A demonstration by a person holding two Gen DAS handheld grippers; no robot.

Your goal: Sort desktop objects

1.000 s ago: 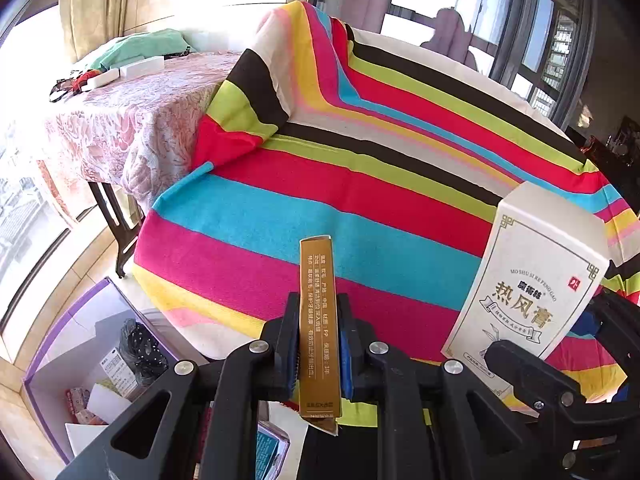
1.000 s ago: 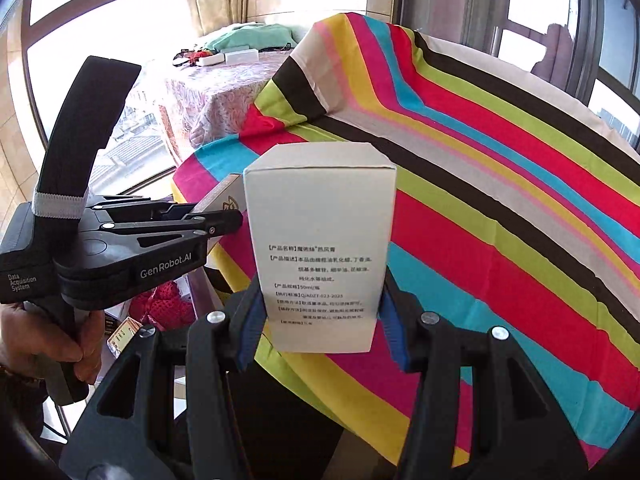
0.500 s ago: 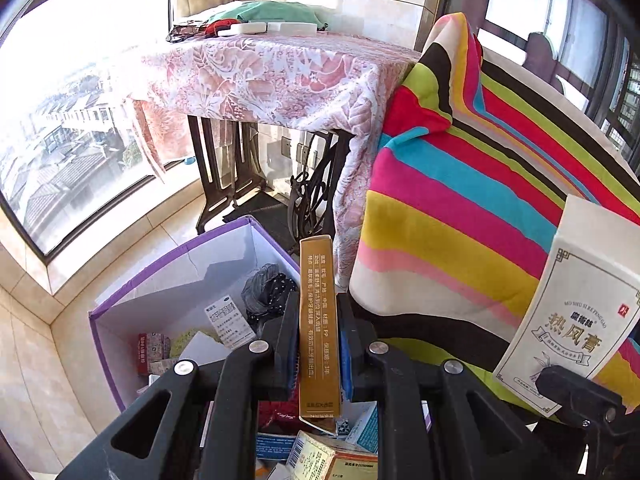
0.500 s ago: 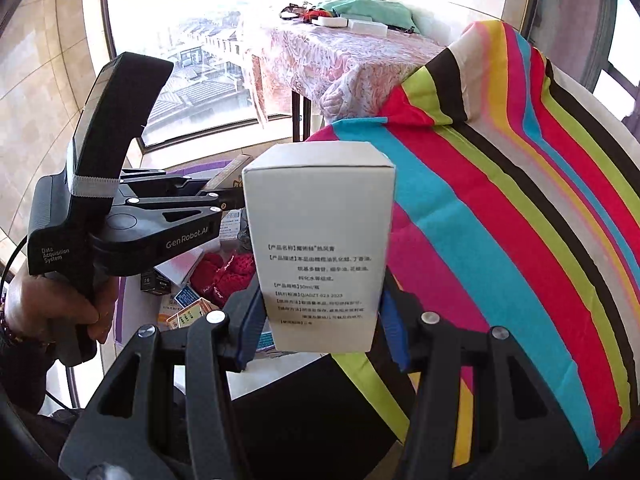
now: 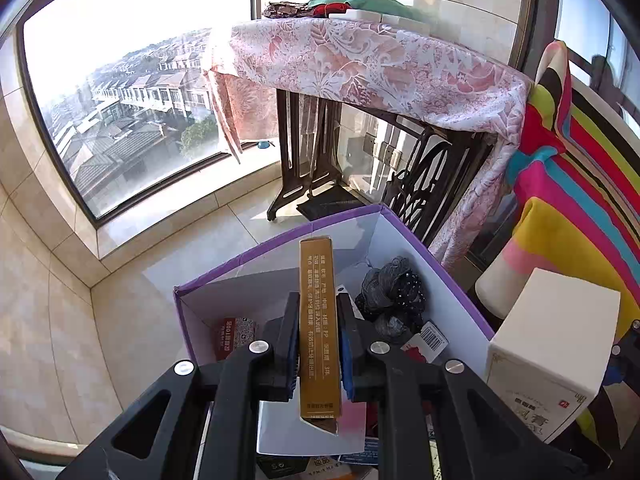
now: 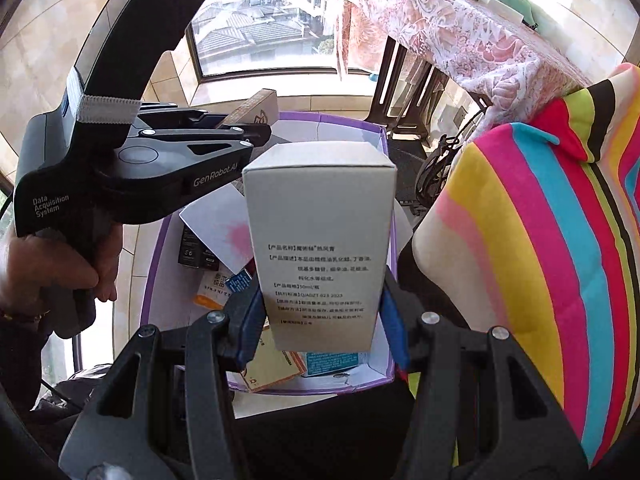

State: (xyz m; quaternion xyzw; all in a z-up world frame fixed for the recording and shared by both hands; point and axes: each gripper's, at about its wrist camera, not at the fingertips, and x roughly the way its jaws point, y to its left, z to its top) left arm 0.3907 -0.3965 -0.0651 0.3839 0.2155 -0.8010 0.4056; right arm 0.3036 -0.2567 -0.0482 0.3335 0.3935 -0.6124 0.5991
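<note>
Both grippers have swung away from the striped cloth (image 6: 560,240) since a second ago and now hang over the purple-edged bin (image 5: 280,248) on the tiled floor, each carrying the same box as before.

Going from the left, a hand (image 6: 52,264) grips the handle of the left gripper (image 5: 319,344). Its fingers (image 5: 289,344) are pressed hard against the two narrow sides of a slim gold box (image 5: 318,332), which stands upright between the blue pads and reaches past the fingertips toward the bin's far wall. Below and beyond the fingertips the bin holds loose packets, a red carton (image 5: 234,338) left of the fingers and a dark bundle of cord (image 5: 394,296) right of them.

Further right, the right gripper (image 6: 322,312) pinches a white carton (image 6: 320,240) with printed text on its face. The blue pads clamp its lower sides, and the carton stands upright ahead of the fingers, above the bin's near end. Under it lie flat packets, an orange one (image 6: 272,364) beneath the left finger. To the right of the right finger the striped cloth drapes down beside the bin, and a table with a pink patterned cover (image 5: 380,64) stands beyond.
</note>
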